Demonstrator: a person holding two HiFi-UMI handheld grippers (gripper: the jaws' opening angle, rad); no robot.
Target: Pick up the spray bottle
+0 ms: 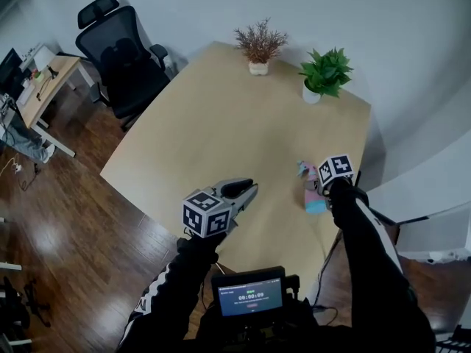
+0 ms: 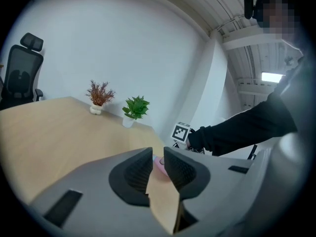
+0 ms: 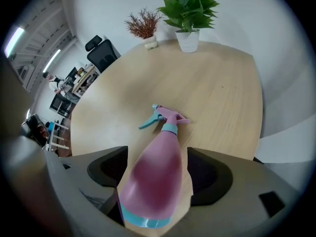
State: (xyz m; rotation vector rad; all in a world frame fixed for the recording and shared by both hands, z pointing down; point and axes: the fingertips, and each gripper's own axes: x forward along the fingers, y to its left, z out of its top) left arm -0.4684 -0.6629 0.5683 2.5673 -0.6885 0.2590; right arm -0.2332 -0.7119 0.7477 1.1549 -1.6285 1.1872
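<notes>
A pink spray bottle (image 1: 315,194) with a teal base and trigger lies on its side near the right edge of the wooden table (image 1: 221,109). My right gripper (image 1: 321,188) points steeply down over it. In the right gripper view the bottle (image 3: 158,177) lies between the wide-apart jaws of the right gripper (image 3: 157,163), nozzle pointing away; I see no pad pressing on it. My left gripper (image 1: 246,190) hovers to the left of the bottle. Its jaws (image 2: 158,157) stand a narrow gap apart with nothing held, and a bit of the pink bottle (image 2: 159,165) shows beyond them.
Two potted plants stand at the table's far edge, a reddish one (image 1: 259,46) and a green one (image 1: 324,72). A black office chair (image 1: 118,50) and a cluttered desk (image 1: 37,79) are at the far left. The table's edge runs just right of the bottle.
</notes>
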